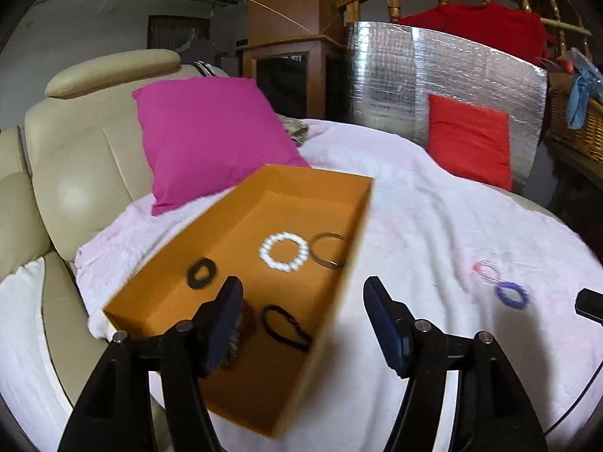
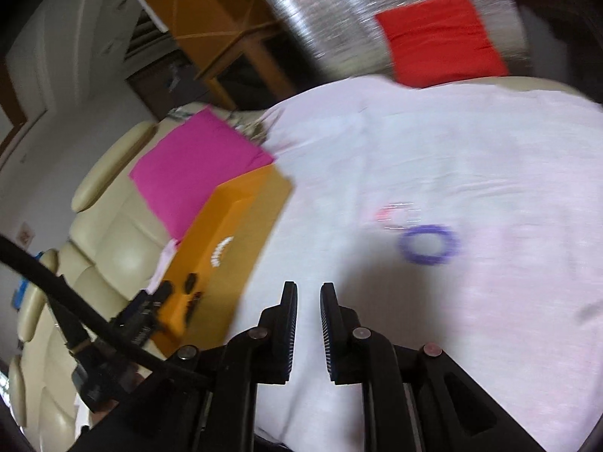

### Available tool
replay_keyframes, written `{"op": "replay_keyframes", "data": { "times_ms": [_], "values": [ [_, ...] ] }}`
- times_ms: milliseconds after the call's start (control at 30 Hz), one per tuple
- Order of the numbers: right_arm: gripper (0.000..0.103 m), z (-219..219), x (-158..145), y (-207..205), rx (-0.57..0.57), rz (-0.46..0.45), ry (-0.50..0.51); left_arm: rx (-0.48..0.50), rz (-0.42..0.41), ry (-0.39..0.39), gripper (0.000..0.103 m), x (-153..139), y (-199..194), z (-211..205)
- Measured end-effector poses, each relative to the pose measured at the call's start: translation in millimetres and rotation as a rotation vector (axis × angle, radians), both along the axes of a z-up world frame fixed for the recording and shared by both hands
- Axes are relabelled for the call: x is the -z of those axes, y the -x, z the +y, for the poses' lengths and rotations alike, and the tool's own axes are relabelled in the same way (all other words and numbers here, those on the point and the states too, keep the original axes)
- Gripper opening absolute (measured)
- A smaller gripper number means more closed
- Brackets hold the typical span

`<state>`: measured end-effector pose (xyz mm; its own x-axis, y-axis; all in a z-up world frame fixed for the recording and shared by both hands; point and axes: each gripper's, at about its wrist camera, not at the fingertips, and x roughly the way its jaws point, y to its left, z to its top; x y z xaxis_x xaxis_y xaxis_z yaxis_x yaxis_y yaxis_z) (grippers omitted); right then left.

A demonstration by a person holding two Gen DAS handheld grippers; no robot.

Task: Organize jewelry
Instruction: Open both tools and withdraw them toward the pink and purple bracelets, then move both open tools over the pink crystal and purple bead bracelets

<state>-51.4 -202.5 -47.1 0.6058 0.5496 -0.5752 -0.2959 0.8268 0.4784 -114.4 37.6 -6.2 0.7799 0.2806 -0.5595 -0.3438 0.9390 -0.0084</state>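
Observation:
An orange box [image 1: 211, 252] sits on a white-covered table [image 1: 433, 226]. Inside it lie a white bead bracelet [image 1: 283, 251], a metal bangle [image 1: 329, 250], a black scrunchie [image 1: 201, 272], a black hair band [image 1: 284, 327] and a reddish piece partly hidden behind my left finger. My left gripper [image 1: 303, 297] is open and empty above the box's near right wall. A purple scrunchie [image 1: 511, 295] and a clear pink piece [image 1: 486, 269] lie on the cloth to the right. In the right wrist view my right gripper [image 2: 308, 293] is nearly shut and empty, near the purple scrunchie [image 2: 429, 244] and orange box [image 2: 241, 233].
A magenta cushion [image 1: 211, 139] leans on a beige leather sofa [image 1: 75, 158] behind the box. A red cushion [image 1: 471, 139] rests against a silver foil panel [image 1: 395, 75] at the table's far side. A wicker basket [image 1: 576, 128] stands far right.

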Motion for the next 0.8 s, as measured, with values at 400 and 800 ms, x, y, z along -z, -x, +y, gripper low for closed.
{"op": "replay_keyframes", "data": {
  "times_ms": [400, 800],
  "values": [
    [0.020, -113.0, -1.2, 69.2, 0.193, -0.047, 0.071, 0.208, 0.109, 0.136, 0.080, -30.6, 54.3, -92.9],
    [0.020, -116.2, -69.9, 133.8, 0.290, -0.148, 0.165, 0.431, -0.170, -0.014, 0.084, -110.2, 205.7, -152.5]
  ]
}}
